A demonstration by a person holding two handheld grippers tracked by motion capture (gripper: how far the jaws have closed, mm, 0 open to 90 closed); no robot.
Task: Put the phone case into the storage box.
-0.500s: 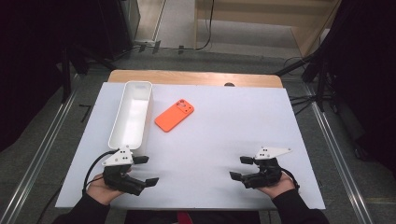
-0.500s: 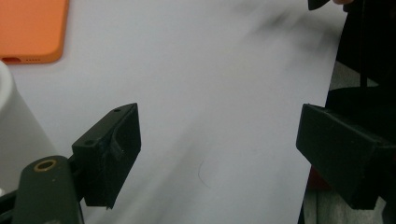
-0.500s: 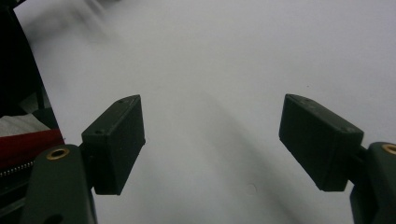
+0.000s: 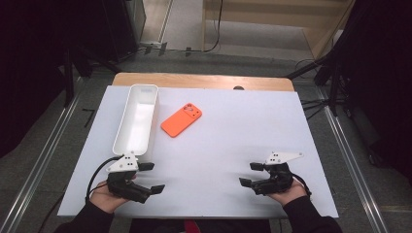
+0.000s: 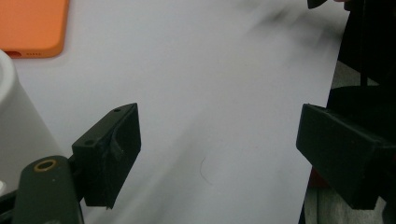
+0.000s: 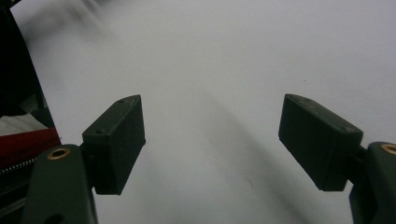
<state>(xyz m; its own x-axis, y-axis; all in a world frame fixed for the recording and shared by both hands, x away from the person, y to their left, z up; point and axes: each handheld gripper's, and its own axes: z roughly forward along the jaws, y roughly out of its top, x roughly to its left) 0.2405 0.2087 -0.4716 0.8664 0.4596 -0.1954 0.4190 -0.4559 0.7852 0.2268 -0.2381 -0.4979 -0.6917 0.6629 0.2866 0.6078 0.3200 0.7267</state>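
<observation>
An orange phone lies flat on the white table cover, back side up, just right of a long white tray that holds nothing. My left gripper rests low at the near left, just below the tray's near end, jaws wide apart around bare cover. In the left gripper view the gripper stands open, with the phone's corner at the top left and the tray's wall at the left. My right gripper sits at the near right, open over bare cover.
The white cover spans the table; a wooden strip shows along its far edge. Metal rails run along the floor on both sides. The near table edge lies close under both hands.
</observation>
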